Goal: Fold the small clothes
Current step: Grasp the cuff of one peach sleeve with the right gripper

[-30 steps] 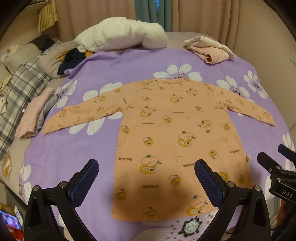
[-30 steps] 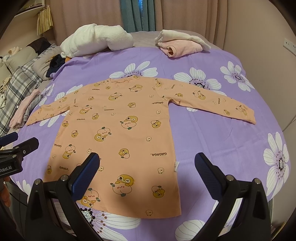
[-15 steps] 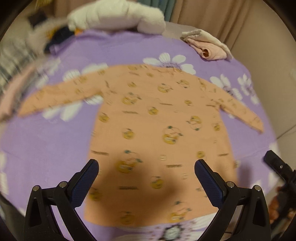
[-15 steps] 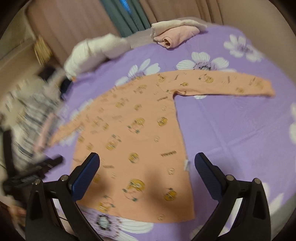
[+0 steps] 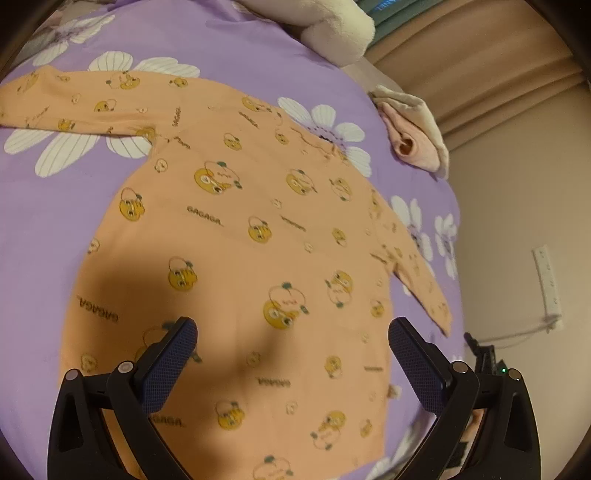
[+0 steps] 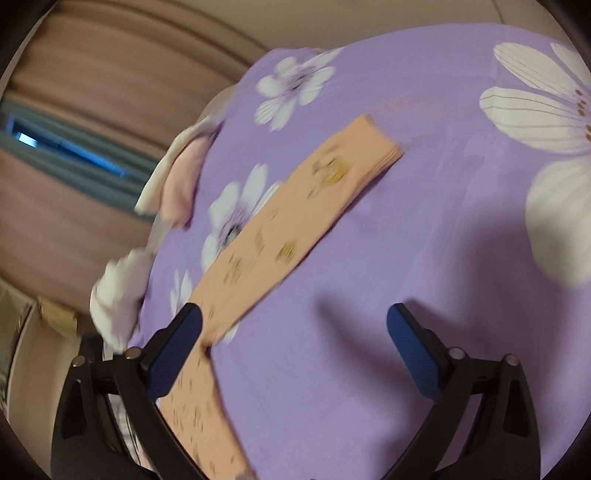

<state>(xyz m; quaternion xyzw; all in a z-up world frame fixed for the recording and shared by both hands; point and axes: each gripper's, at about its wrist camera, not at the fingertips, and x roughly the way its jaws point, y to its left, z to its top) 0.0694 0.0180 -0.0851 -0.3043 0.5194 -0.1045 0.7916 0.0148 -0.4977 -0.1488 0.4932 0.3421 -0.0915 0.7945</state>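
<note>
An orange long-sleeved child's top (image 5: 240, 236) with cartoon prints lies flat on the purple flowered bedspread (image 5: 55, 221), both sleeves spread out. My left gripper (image 5: 291, 362) is open and empty, hovering over the lower body of the top. In the right wrist view, blurred by motion, the top's right sleeve (image 6: 295, 221) runs diagonally up to its cuff. My right gripper (image 6: 295, 350) is open and empty, above the bedspread (image 6: 406, 277) beside the sleeve's armpit end.
A folded pink and cream garment (image 5: 413, 140) lies at the bed's far edge, also in the right wrist view (image 6: 177, 177). A white plush pillow (image 5: 332, 29) lies behind the top. Curtains (image 5: 461, 55) and a wall with a power strip (image 5: 548, 277) border the bed.
Both grippers moved forward and lower over the bed. The left one tilted toward the top's body. The right one swung right toward the right sleeve. Both stayed open.
</note>
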